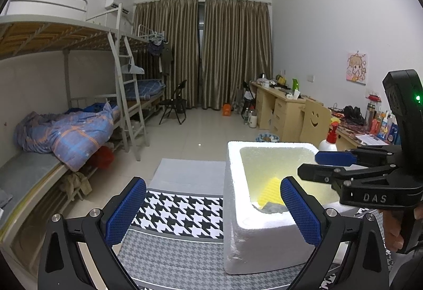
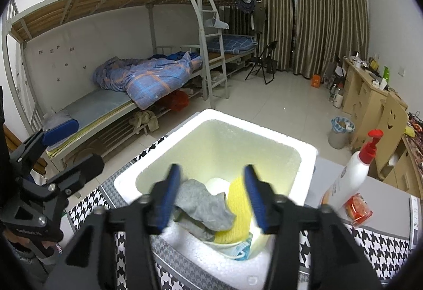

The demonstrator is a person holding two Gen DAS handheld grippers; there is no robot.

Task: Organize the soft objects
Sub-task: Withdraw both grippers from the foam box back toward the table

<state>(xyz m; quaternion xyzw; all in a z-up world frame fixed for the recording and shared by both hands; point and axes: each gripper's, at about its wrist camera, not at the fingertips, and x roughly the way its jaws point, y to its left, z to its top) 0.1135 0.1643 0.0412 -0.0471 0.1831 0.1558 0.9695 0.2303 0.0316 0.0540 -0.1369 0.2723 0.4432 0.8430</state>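
Soft cloths lie inside foam box; right gripper at 6 o'clock and left gripper both stand jaws apart, empty; next judged: fetching another item.

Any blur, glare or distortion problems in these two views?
Right wrist view: the right gripper is motion-blurred, while the foam box and grey cloth inside stay fairly sharp; the box's far rim is blown out white. Left wrist view: sharp throughout, left gripper crisp, glare on the foam box rim. Both: strong fisheye bending of the bunk bed and dark corner vignetting.
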